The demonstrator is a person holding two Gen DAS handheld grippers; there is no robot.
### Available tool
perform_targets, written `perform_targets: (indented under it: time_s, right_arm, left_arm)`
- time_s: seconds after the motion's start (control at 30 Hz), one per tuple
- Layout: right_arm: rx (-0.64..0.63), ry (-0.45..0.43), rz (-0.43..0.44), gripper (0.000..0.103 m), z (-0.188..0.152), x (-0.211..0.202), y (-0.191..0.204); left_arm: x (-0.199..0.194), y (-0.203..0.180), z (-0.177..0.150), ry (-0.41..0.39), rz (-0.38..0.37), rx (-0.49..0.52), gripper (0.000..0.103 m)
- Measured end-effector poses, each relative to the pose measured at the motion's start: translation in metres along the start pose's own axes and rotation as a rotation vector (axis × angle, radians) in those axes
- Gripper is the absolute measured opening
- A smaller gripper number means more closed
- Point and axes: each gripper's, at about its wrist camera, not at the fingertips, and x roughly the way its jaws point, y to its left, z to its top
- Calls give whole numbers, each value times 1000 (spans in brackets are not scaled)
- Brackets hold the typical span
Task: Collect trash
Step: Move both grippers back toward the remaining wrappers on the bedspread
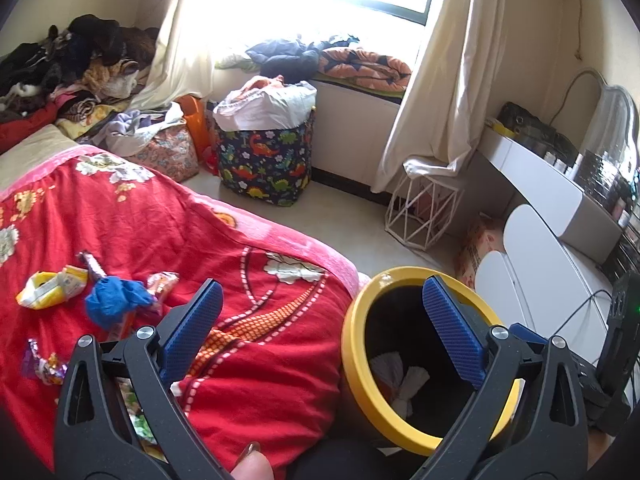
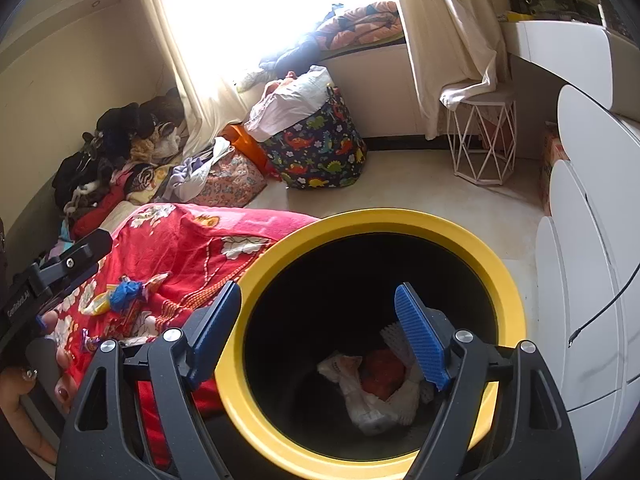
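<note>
Tongs (image 2: 316,334) wide, seemingly empty, over bin (image 2: 256,280)

Both grippers wide, nothing held

Left gripper (image 1: 320,316) & right gripper (image 2: 320,328): both tilt downward, jaws spread, nothing btwn pads. Left hand (image 2: 24,384) on the grip at right cam's edge, prob. painted nails; fingertip (image 1: 250,466) at frame bottom.

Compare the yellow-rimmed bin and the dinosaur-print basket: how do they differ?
1. The yellow-rimmed bin is rigid, round and black inside; the dinosaur-print basket is soft patterned fabric.
2. The bin holds only a few crumpled white and red scraps at the bottom; the basket is overfilled, with white plastic and cloth bulging above its top.
3. The bin stands beside the red bedspread; the basket sits below the window.
Both stand upright on the floor.
</note>
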Motion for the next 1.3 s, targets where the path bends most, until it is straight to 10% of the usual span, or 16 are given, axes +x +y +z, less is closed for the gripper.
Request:
perform_targets:
  time_s: [1.3]
  right_arm:
    - [-331, 84, 219, 84, -17, 39, 176]
  left_arm:
    - [-40, 151, 23, -85, 263, -181, 92]
